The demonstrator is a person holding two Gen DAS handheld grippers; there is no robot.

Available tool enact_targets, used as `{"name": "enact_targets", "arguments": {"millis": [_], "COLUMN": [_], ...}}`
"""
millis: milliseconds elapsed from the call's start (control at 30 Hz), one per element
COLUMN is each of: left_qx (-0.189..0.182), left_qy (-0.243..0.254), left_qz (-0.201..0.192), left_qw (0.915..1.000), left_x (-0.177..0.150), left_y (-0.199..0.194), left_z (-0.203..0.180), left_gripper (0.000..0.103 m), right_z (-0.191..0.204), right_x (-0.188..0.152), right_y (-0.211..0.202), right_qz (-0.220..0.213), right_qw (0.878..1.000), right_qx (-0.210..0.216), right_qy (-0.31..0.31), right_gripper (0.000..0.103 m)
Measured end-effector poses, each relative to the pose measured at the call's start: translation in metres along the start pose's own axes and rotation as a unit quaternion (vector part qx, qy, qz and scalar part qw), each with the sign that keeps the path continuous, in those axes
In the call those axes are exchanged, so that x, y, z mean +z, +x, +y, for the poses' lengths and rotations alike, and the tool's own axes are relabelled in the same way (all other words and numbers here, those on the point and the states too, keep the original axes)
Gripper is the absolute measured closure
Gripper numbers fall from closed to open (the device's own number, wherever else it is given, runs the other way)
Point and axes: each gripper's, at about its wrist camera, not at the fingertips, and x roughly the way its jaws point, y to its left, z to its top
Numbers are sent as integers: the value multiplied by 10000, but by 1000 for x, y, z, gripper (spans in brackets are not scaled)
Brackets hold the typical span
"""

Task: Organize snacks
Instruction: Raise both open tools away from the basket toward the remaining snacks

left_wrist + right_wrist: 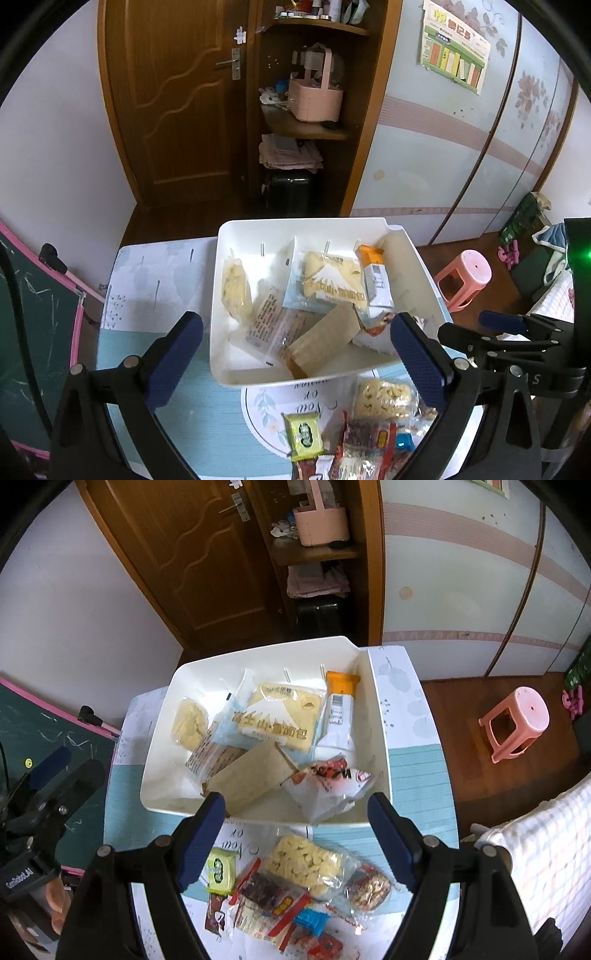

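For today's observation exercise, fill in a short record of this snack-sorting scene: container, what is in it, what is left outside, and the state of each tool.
container: white bin on the table
inside bin: Mount Fuji bread pack, orange-topped packet, tan wafer bar, others
outside bin: green candy, yellow puffed-snack pack, several red wrappers, in a pile in front of the bin
left tool: open, holding nothing
right tool: open, holding nothing

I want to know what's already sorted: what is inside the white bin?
The white bin holds a Mount Fuji bread pack, an orange-topped packet, a yellow snack bag, a tan bar and a red-and-white wrapper. Anything beneath them is hidden.
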Motion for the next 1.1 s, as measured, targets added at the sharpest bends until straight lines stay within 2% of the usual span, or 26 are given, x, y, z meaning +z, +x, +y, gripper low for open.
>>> {"name": "enact_targets", "arguments": {"millis": [133, 333, 500, 667, 867, 1100], "left_qx": [8, -76, -62, -84, -177, -140], "left_qy": [31, 14, 156, 329, 345, 467], "left_qz": [-72, -251, -346, -368, -234, -34], "left_qw": [10000, 9997, 9993, 9987, 9990, 9988], "left_x": [-9, -27, -52, -86, -134, -182], "left_y": [-18, -49, -66, -74, -62, -30], "left_z": [1, 5, -1, -7, -10, -15], "left_gripper": [2, 2, 2, 2, 2, 2], "right_z": [0, 6, 11, 16, 17, 7], "right_x": [-13, -47, -84, -124, -167, -203], "right_y": [-12, -43, -64, -72, -59, -16], "right_qz": [-88, -496, -858, -1064, -1003, -702], "right_qw": [10000, 9972, 9918, 9872, 9863, 9856], "right_qx": [-45, -475, -696, -713, -661, -924], "right_qy": [-1, -288, -639, -946, -1134, -1233], "right_gripper": [23, 23, 23, 23, 23, 23]}}
